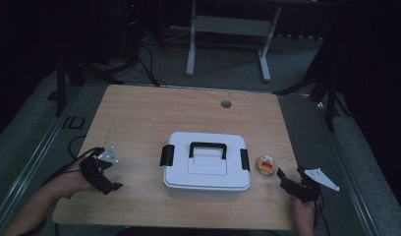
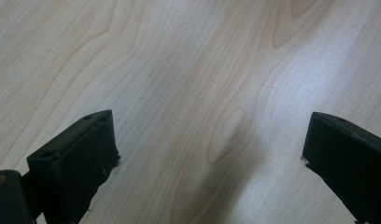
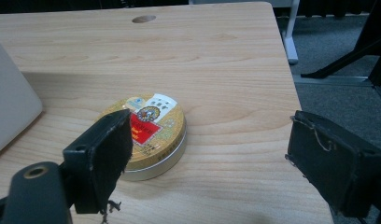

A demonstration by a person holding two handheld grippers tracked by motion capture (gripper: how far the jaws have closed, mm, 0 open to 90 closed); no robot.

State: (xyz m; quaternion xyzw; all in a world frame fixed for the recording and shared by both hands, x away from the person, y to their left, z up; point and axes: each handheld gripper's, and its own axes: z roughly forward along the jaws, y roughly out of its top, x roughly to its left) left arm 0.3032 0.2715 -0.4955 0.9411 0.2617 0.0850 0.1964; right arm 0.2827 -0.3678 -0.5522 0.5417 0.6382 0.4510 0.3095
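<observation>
Gold round tin (image 3: 149,135) lies just ahead of the right hand-held gripper (image 3: 207,154).

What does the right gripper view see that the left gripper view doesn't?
Right gripper view alone: a round gold tin with a red label lying flat, the white box's corner beside it, a hole in the table, and the floor beyond. Left gripper view alone: nothing but bare wood grain. Both share: the wooden table and two open black jaws holding nothing.
</observation>
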